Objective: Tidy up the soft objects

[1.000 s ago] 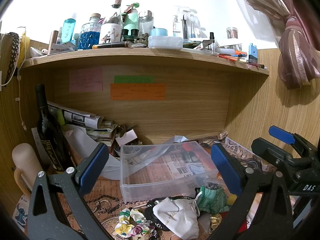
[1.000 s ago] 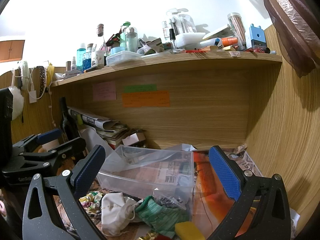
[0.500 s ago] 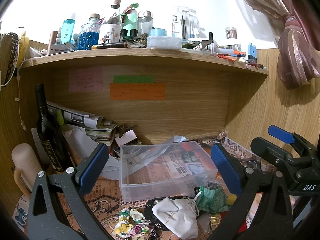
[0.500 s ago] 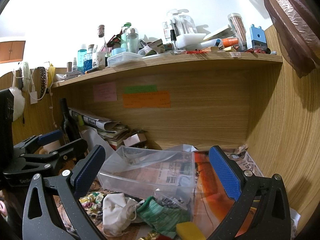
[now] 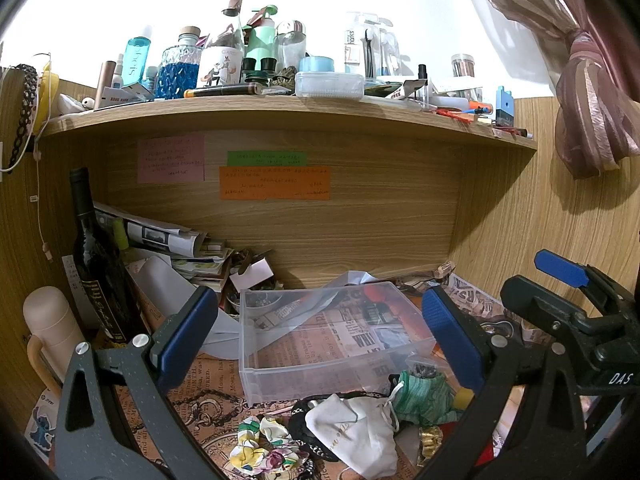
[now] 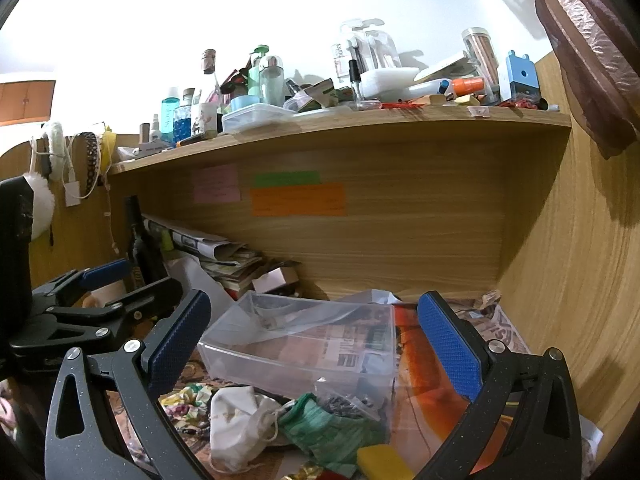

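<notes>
A clear plastic box stands empty on the paper-covered desk, also in the right wrist view. In front of it lie a white drawstring pouch, a green pouch, a floral scrunchie and a yellow sponge. My left gripper is open and empty above the pile. My right gripper is open and empty, held to the right of the left one.
A dark wine bottle, a cream flask and a stack of papers stand at the left. A crowded shelf hangs overhead. A wooden wall closes the right side. A curtain hangs at the upper right.
Both grippers have drifted very slightly; the box and soft things sit a little higher in view. Nothing was taken hold of or let go.
</notes>
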{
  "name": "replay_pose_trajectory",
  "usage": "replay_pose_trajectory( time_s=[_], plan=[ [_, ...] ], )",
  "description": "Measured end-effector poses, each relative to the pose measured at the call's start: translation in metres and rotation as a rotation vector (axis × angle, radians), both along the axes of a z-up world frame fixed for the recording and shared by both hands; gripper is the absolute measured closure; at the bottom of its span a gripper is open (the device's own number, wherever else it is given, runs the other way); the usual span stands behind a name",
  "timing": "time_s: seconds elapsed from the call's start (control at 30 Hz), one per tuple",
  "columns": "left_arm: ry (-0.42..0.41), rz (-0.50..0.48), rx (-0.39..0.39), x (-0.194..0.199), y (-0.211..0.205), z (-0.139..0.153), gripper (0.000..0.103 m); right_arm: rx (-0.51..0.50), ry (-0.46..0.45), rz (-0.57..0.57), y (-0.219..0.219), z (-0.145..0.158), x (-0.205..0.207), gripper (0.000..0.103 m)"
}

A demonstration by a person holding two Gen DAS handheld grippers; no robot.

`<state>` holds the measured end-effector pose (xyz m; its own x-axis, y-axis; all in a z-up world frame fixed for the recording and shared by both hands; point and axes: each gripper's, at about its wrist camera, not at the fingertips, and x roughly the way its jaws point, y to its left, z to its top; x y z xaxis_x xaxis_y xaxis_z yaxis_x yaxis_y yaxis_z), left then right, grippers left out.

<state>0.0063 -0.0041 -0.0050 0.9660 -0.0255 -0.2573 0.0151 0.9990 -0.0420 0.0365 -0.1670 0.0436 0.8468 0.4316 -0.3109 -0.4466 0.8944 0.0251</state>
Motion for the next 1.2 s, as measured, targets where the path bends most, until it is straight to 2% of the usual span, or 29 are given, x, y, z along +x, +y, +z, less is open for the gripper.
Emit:
replay_pose_trajectory(
  time_s=[0.3, 0.53, 0.67, 0.87, 0.97, 1.1, 1.2],
  plan=[
    [0.035, -0.005, -0.018, 0.004, 0.007, -0.01, 0.0, -0.004, 0.037, -0.002, 0.0, -0.009, 0.007, 0.0],
    [0.166, -0.002, -0.032, 0.017, 0.023, -0.041, 0.0, -0.05, 0.141, -0.011, -0.004, -0.038, 0.02, 0.0],
    [0.254, 0.001, -0.035, 0.024, 0.026, -0.064, 0.012, -0.09, 0.215, -0.002, -0.005, -0.059, 0.024, 0.007],
    [0.358, -0.044, -0.058, 0.034, 0.021, -0.092, 0.022, -0.118, 0.318, 0.014, -0.009, -0.085, 0.028, 0.013],
    [0.402, -0.081, -0.064, 0.039, 0.014, -0.102, 0.032, -0.126, 0.365, 0.021, -0.01, -0.096, 0.03, 0.017],
    [0.446, -0.116, -0.062, 0.044, 0.005, -0.112, 0.042, -0.124, 0.424, 0.033, -0.011, -0.108, 0.035, 0.027],
    [0.473, -0.133, -0.057, 0.048, -0.001, -0.117, 0.044, -0.117, 0.453, 0.046, -0.01, -0.114, 0.037, 0.028]
  ],
)
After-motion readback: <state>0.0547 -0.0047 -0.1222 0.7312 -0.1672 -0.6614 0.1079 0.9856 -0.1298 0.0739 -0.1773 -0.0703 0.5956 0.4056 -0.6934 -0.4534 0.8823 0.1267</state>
